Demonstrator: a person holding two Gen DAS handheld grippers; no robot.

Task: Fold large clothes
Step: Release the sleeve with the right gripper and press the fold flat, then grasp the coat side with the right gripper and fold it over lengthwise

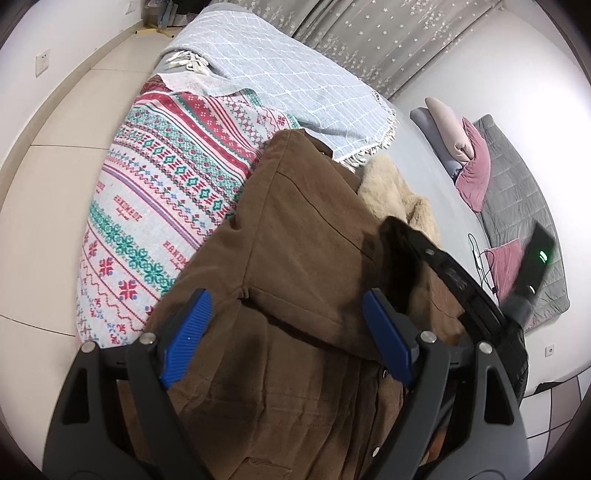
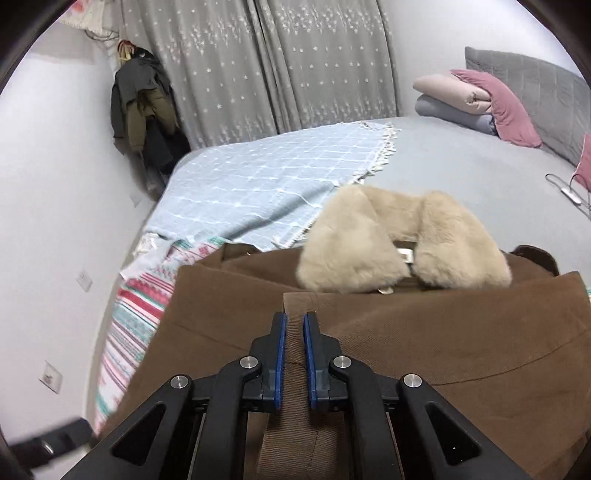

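From the left wrist, a bed [image 1: 417, 155] with a grey sheet fills the room, a pale tiled floor [image 1: 55, 192] to one side and star-printed grey curtains [image 1: 369, 33] behind. Two throws lie on it — one light blue checked blanket [image 1: 280, 74] and one red-and-teal patterned blanket [image 1: 166, 192]. Two pink cushions [image 1: 474, 162] show by the grey quilted headboard [image 1: 517, 192]. One brown coat [image 1: 295, 266] lies over the patterned blanket at the bed's near end, its long axis running away from the camera, its cream fur collar [image 1: 395, 192] at the far end. The left tongs [image 1: 284, 332] are spread wide above the coat, pinching nothing. The right tongs' dark body [image 1: 454, 273] crosses the coat's right side.

From the right wrist, the same curtains [image 2: 266, 59] hang behind the bed [image 2: 461, 173], with dark jackets on a rack [image 2: 144, 107] in the corner. The coat [image 2: 424, 332] spreads across the foreground — collar [image 2: 402, 243] pointing away toward the pillows, its two fur flaps laid open. The right tongs [image 2: 294, 321] are pressed nearly together, pinching a strip of the coat's brown fabric between their blue pads [image 2: 281, 354].
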